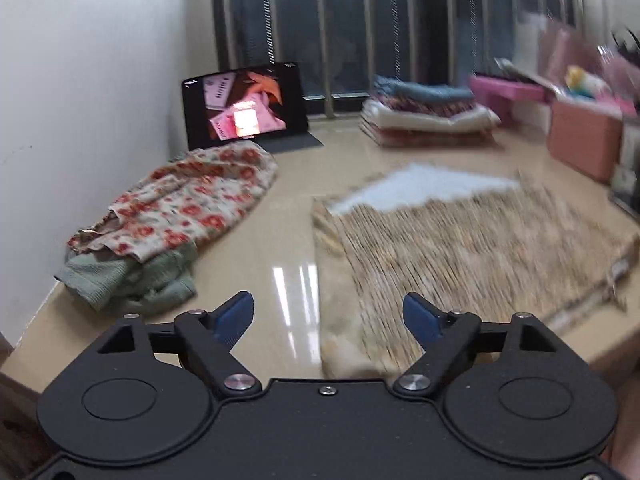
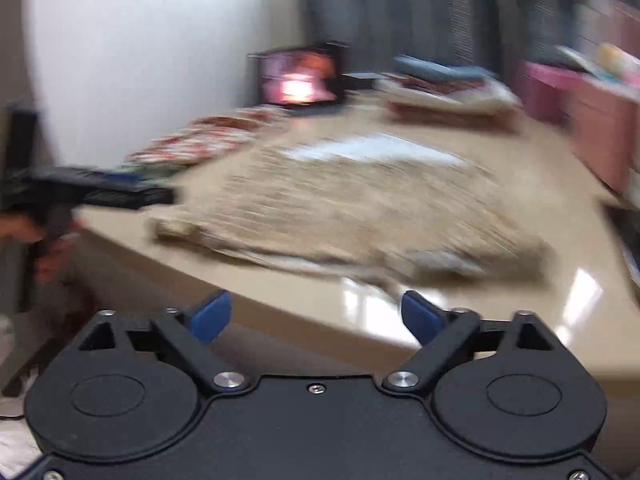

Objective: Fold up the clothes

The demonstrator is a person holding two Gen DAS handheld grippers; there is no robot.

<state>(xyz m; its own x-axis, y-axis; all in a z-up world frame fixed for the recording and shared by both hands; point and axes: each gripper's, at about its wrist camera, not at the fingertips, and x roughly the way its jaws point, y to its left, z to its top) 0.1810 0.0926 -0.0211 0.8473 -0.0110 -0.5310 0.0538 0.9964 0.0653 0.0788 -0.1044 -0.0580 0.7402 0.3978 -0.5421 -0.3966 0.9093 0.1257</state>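
Note:
A beige garment with thin brown stripes (image 1: 472, 248) lies spread on the glossy tan table (image 1: 280, 248), a pale blue-white patch at its far end. My left gripper (image 1: 329, 312) hangs open just over the garment's near left corner, nothing between its blue pads. The right wrist view is blurred: the same garment (image 2: 360, 208) lies across the table (image 2: 560, 312). My right gripper (image 2: 316, 314) is open and empty, short of the table's near edge. The left gripper (image 2: 120, 194), held by a hand (image 2: 48, 248), shows at the left there.
A floral cloth (image 1: 192, 200) lies heaped on a green knit (image 1: 132, 280) at the left by the white wall. A lit tablet (image 1: 244, 104) stands at the back. A stack of folded clothes (image 1: 428, 114) sits back right, pink boxes (image 1: 584, 136) beyond.

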